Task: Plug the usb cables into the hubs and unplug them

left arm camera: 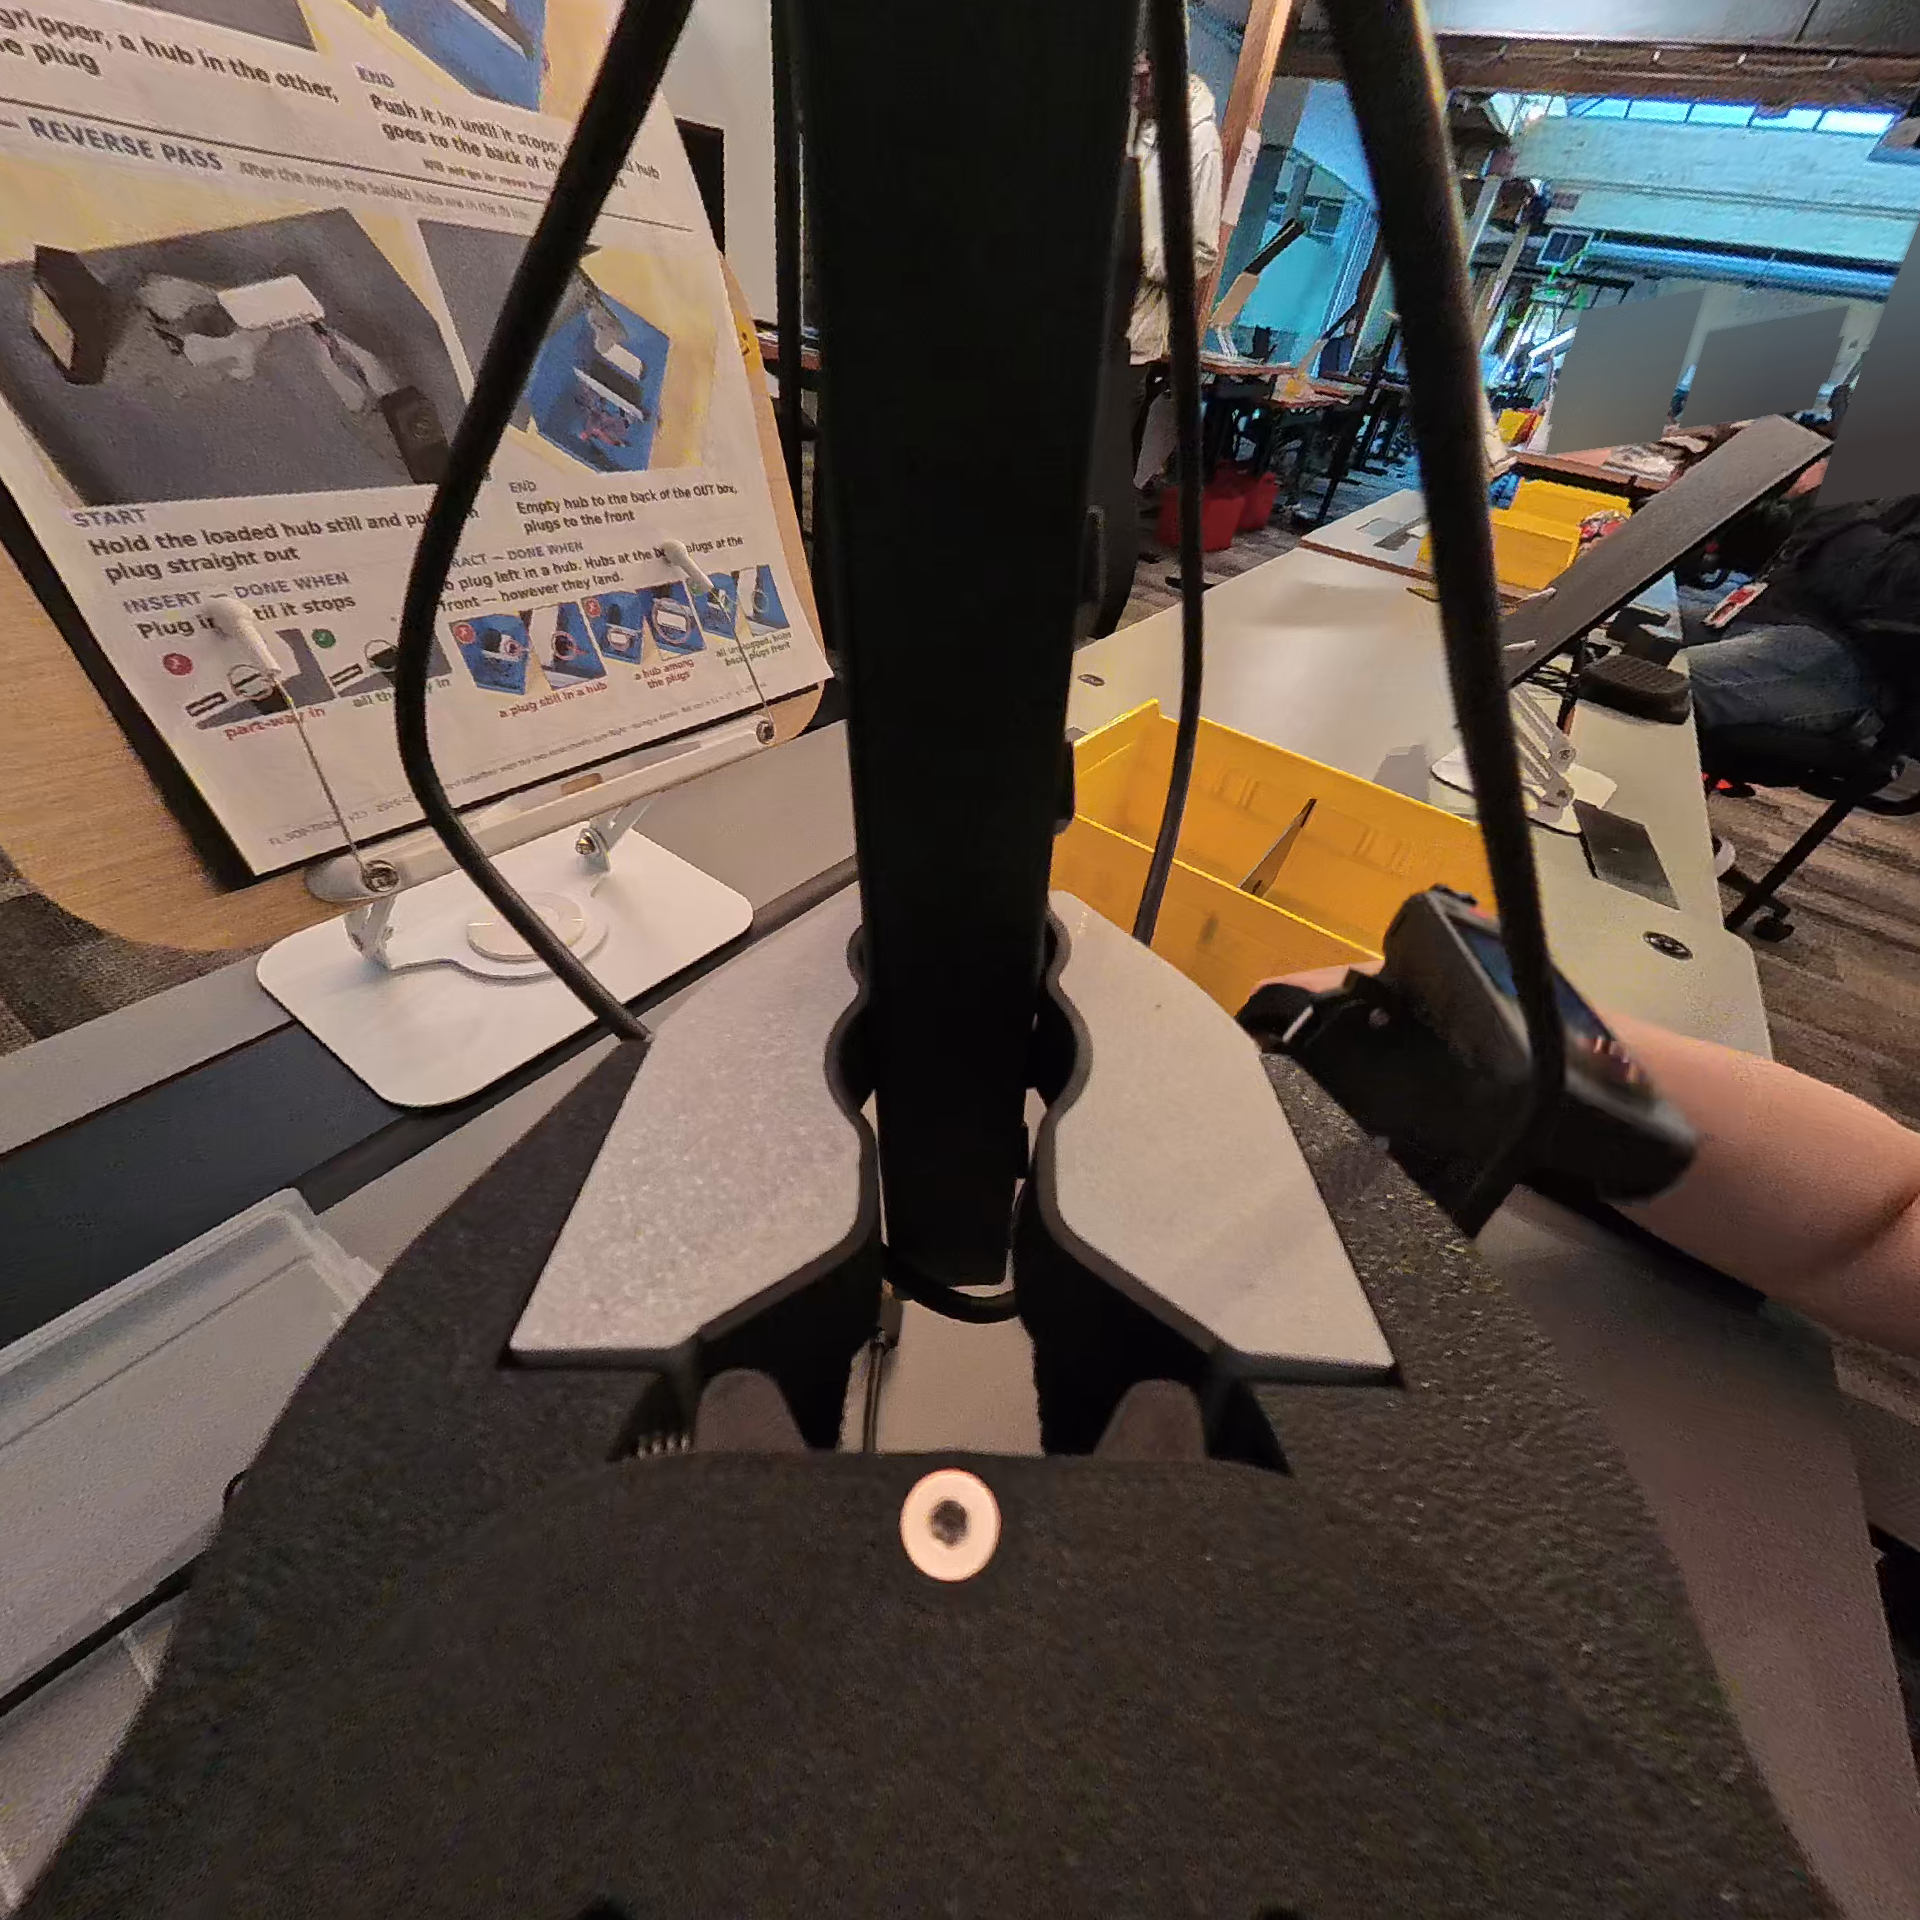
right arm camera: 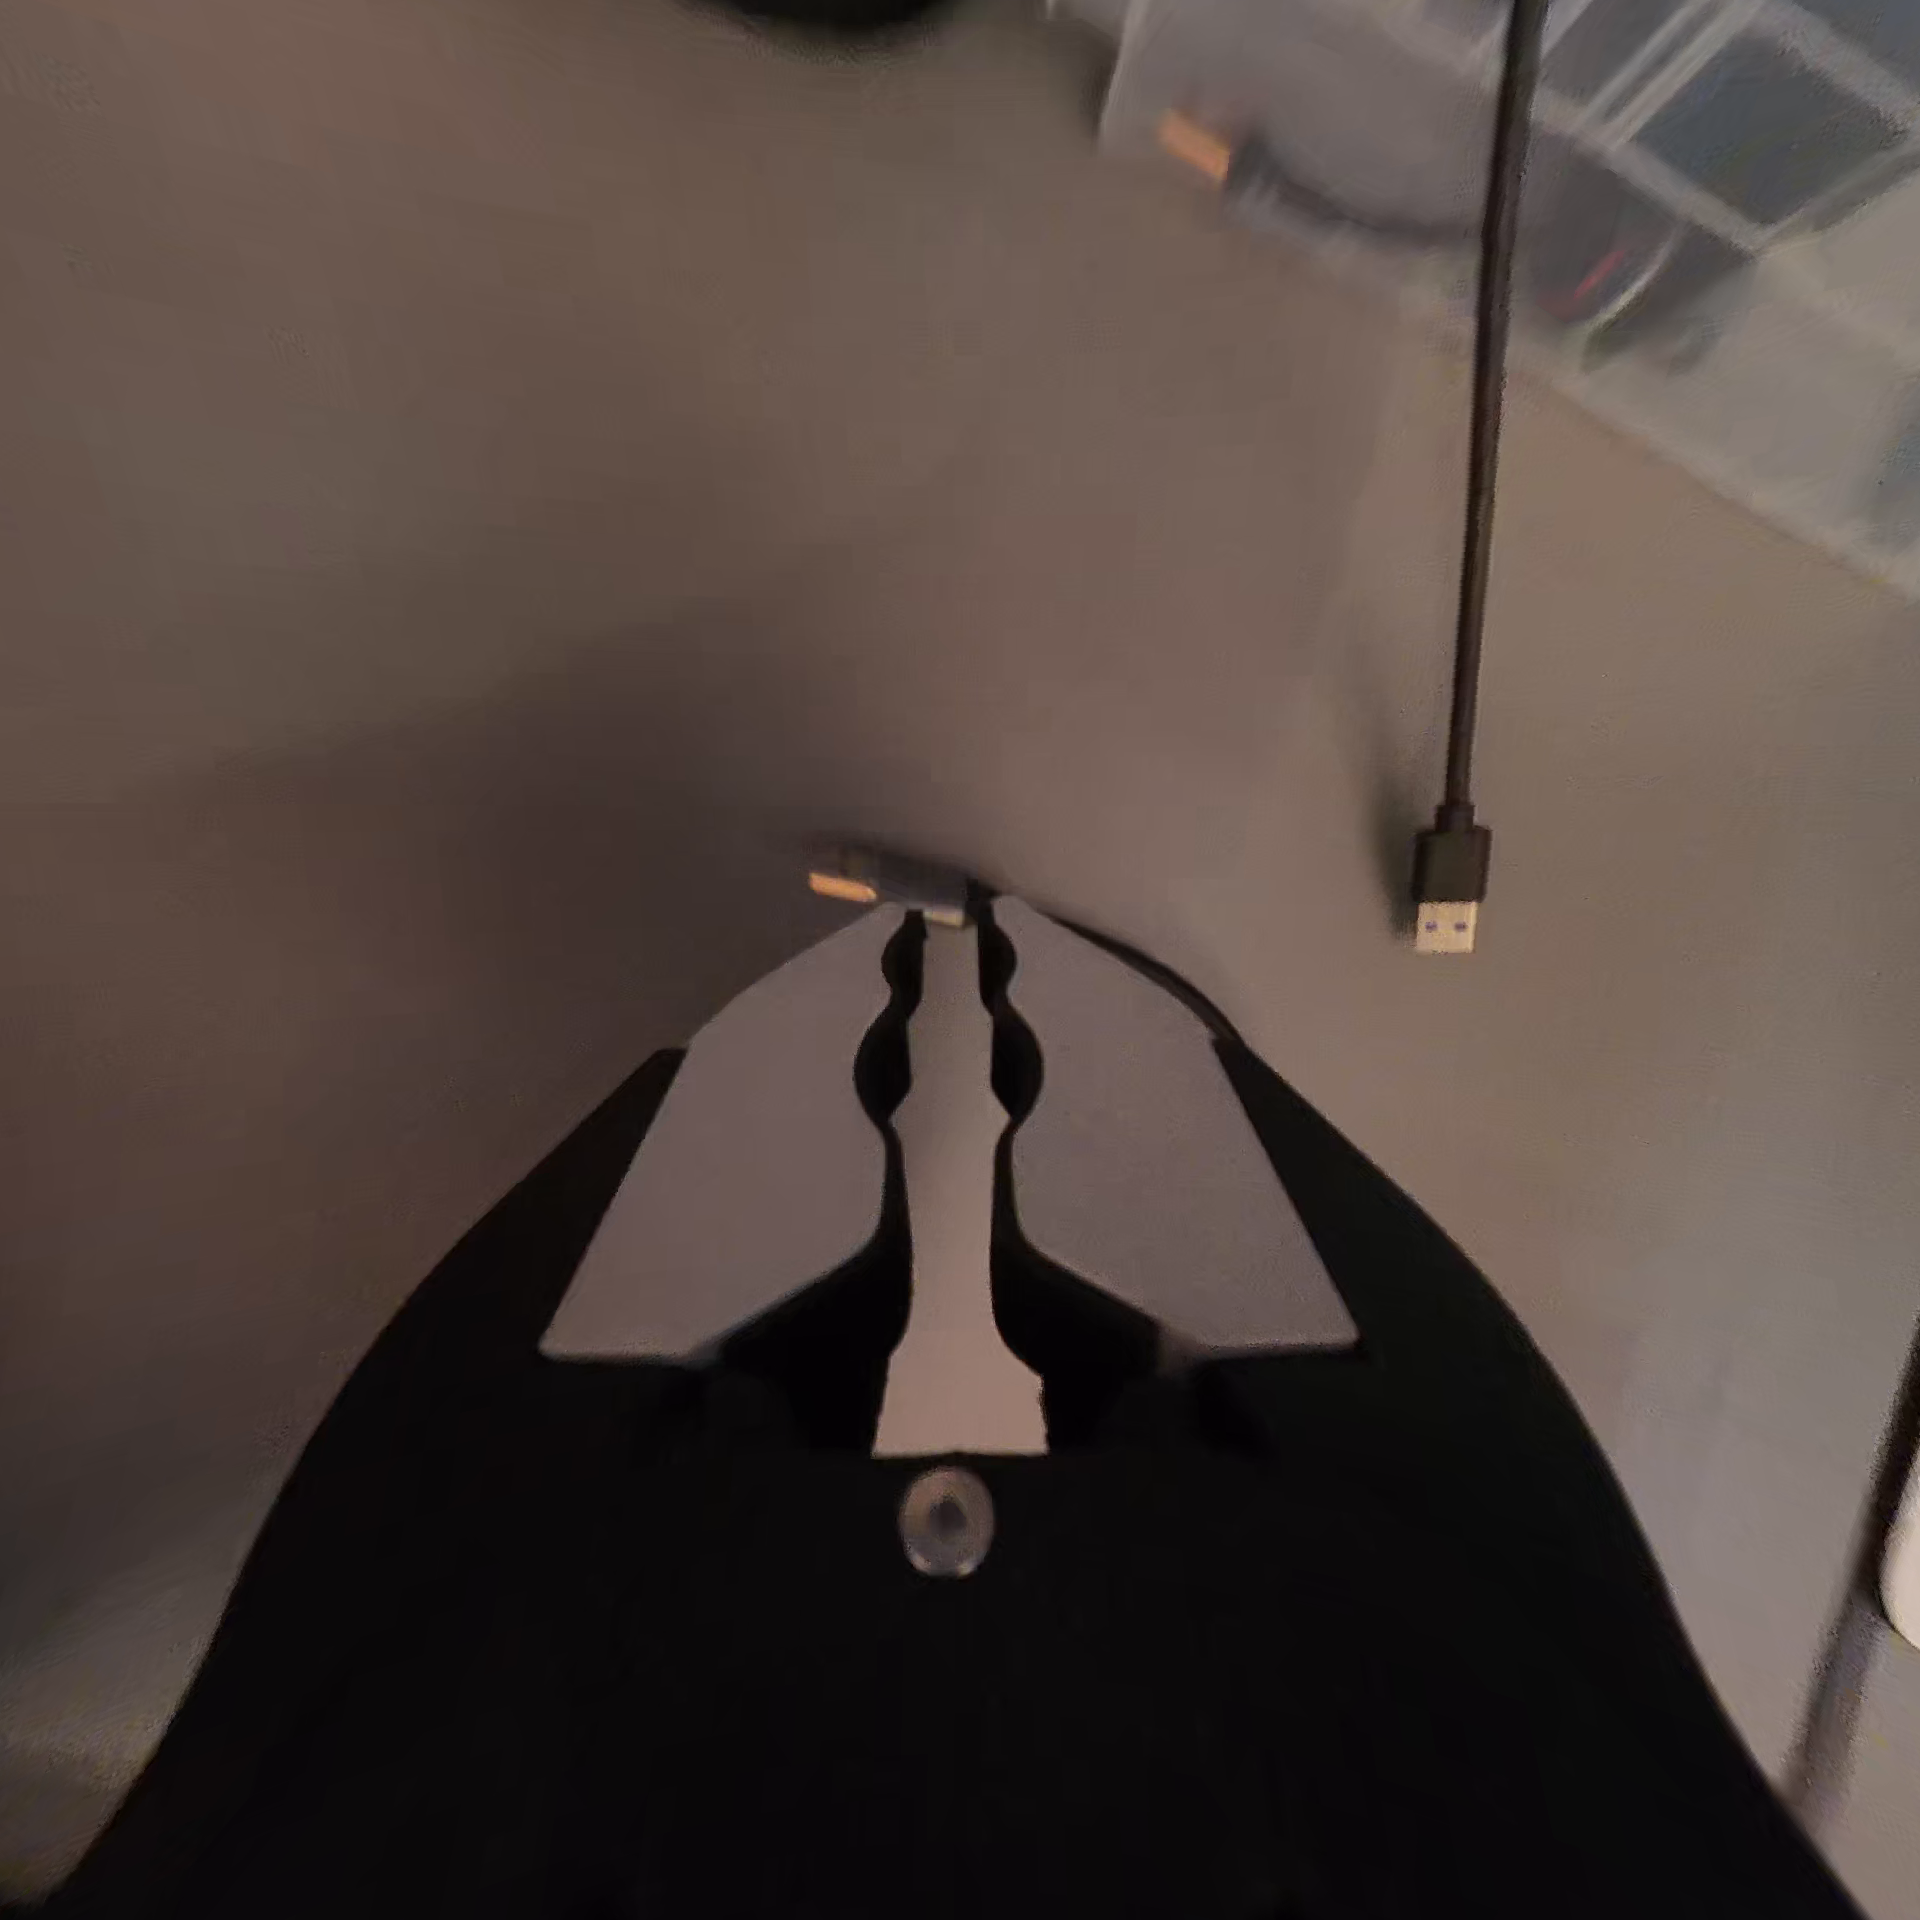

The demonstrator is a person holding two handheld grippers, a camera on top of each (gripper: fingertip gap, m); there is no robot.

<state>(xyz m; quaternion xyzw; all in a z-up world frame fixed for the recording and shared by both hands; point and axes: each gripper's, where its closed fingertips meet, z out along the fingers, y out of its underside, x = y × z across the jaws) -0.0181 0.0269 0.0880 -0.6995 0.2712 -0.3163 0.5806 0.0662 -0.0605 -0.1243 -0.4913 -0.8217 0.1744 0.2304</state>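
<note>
Between the fingers of the left gripper [left arm camera: 951, 997] stands a long black hub [left arm camera: 961, 520], held upright, the jaws pinching its lower end. Black cables [left arm camera: 1455, 520] hang in loops on either side of it, at least one looks plugged in up top, out of frame. Just right of that gripper, a forearm [left arm camera: 1766, 1174] reaches in across the grey table [left arm camera: 1299, 644], a black device strapped at the wrist. A little farther back sits a yellow bin [left arm camera: 1247, 810] with dividers, one cable dropping toward it. On the left, an instruction sheet [left arm camera: 343, 436] leans on a white stand [left arm camera: 499, 956].

Over on the right side, the right gripper [right arm camera: 943, 920] points down at the table, its jaws nearly together, nipping a grey plug [right arm camera: 883, 883] at the very tips; the plug's metal end pokes out to the left. That view is blurry. Off to the right, well apart, a black cable's plug [right arm camera: 1449, 878] dangles free above the table. Beyond it, a clear plastic box [right arm camera: 1714, 239] lies at the table's far corner, something coppery blurred beside it.
</note>
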